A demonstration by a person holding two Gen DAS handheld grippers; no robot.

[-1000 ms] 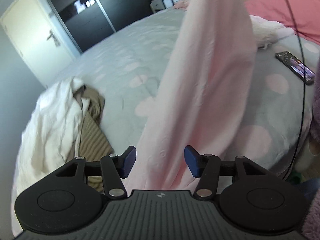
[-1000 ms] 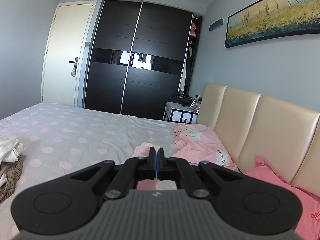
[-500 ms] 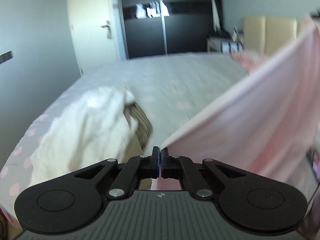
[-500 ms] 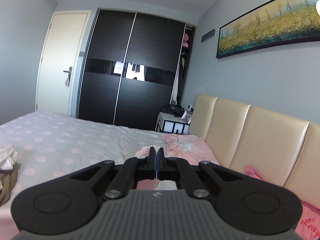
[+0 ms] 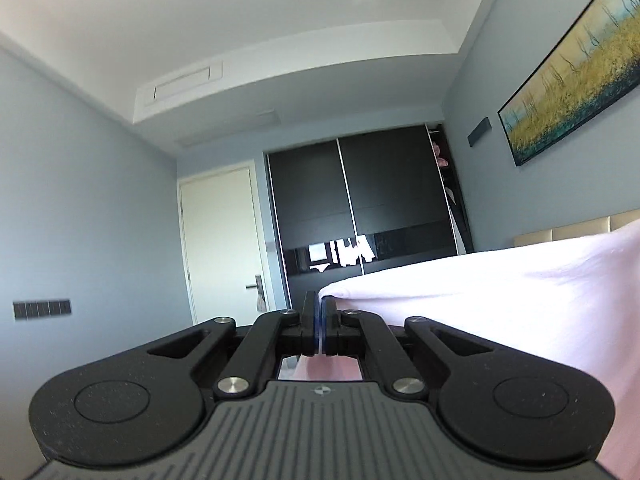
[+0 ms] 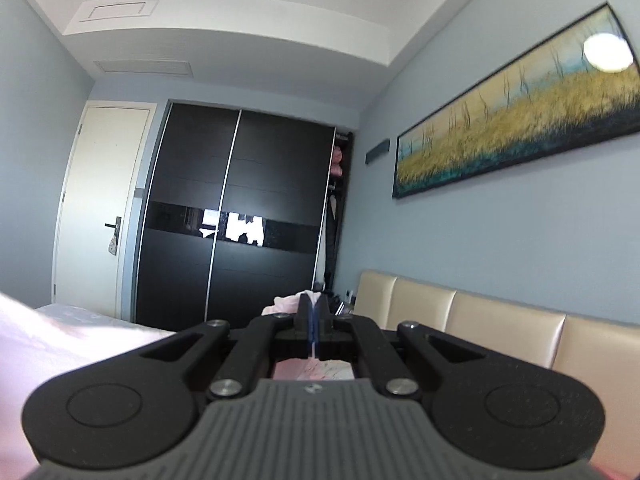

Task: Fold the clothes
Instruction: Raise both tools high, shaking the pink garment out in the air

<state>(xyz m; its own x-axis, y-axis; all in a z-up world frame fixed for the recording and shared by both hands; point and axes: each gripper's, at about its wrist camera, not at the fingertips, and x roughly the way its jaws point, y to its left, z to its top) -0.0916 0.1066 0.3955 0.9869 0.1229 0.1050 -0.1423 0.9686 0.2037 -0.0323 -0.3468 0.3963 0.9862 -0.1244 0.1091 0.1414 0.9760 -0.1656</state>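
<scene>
Left wrist view: left tongs (image 5: 320, 322) and right tongs (image 6: 314, 320) each pinch the pink garment (image 5: 500, 300), raised taut, probably for folding

Black sliding wardrobe (image 5: 368, 208) seen on far wall, glossy band across doors. White door (image 5: 224, 240) set left of it, something hung from handle. Long framed painting (image 6: 516, 120) of yellow grass mounted on grey wall above beige padded headboard (image 6: 480, 320). Switch plate (image 5: 42, 309) fixed on left wall. Ceiling vent (image 6: 118, 11) recessed overhead.
</scene>
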